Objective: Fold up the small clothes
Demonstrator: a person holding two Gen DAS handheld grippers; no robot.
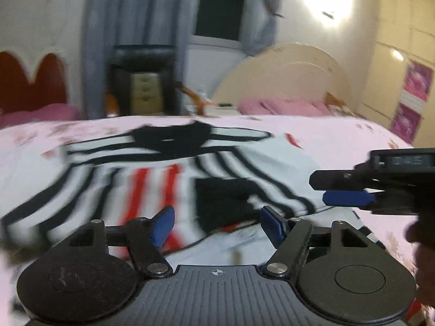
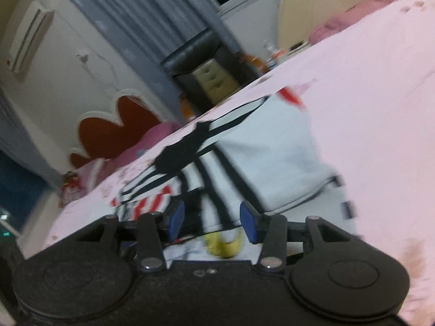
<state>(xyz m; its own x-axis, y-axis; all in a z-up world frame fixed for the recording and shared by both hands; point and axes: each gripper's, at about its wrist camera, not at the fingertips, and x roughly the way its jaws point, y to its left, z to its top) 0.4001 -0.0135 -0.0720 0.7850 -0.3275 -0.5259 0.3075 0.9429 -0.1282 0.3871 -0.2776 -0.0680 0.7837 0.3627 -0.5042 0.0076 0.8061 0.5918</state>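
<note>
A small striped shirt (image 1: pixel 168 174) is spread on the pink bedsheet (image 1: pixel 339 135) directly ahead of the left gripper (image 1: pixel 217 225), and it is seen again just past the fingertips of the right gripper (image 2: pixel 212 220). The garment is judged light, soft and limp: it would sag and crease when lifted, and thin knit of this kind may slip from smooth pads unless a doubled edge is pinched. A hem, a sleeve end or a shoulder seam is judged the best place to be taken hold of. White cloth is crossed by black bands, with red stripes near the middle and a black collar patch (image 1: pixel 174 135) at the far side; part of it is already laid over itself. The left gripper's blue pads are held wide apart with nothing pressed between them. The right gripper's jaws are parted more narrowly, above the cloth, and no fabric is seen clamped.
</note>
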